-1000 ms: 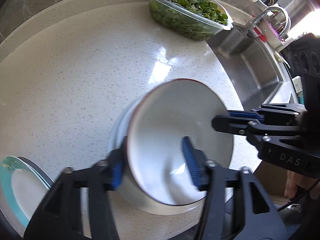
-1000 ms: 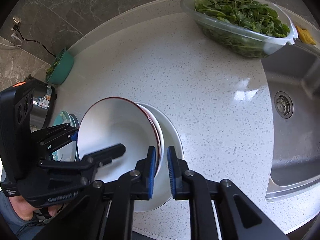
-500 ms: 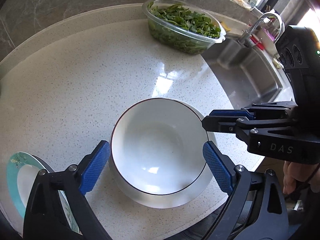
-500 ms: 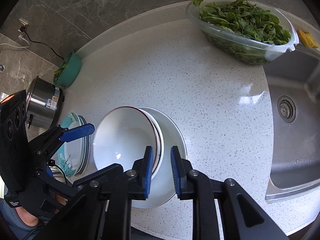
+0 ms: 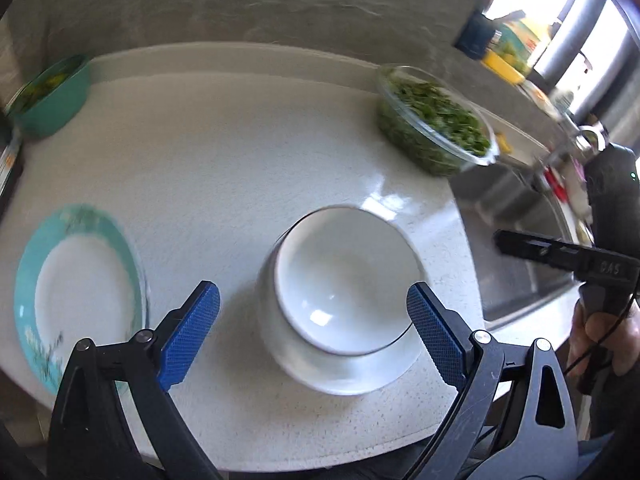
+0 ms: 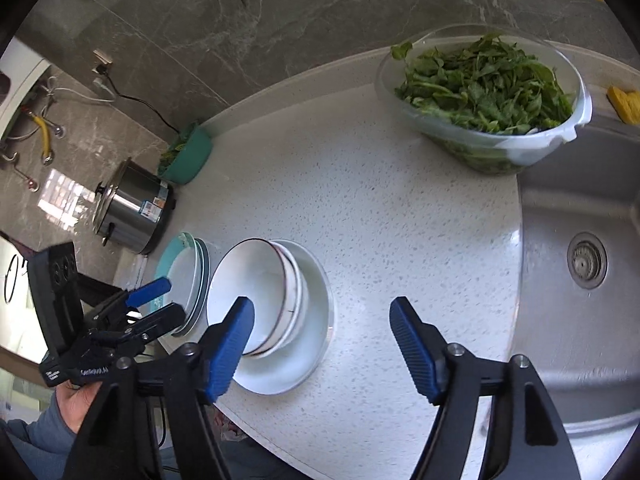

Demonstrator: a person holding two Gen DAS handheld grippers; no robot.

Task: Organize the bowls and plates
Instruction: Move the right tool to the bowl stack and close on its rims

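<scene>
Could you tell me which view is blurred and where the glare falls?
Left wrist view: motion blur smears the bowl, the teal plate and the greens; a window at upper right is blown out, with glare on the counter. Right wrist view: sharp, with fisheye bending at the edges and a bright patch on the counter beside the sink.

Glossy white bowl (image 5: pixel 340 280), speckled countertop (image 5: pixel 240 160)

Ahead lay open counter (image 6: pixel 360 208); stacked bowls (image 6: pixel 276 308) and plates (image 6: pixel 192 276) crowded the near left, a salad tub (image 6: pixel 492 108) stood far ahead, sink (image 6: pixel 580 288) right.
</scene>
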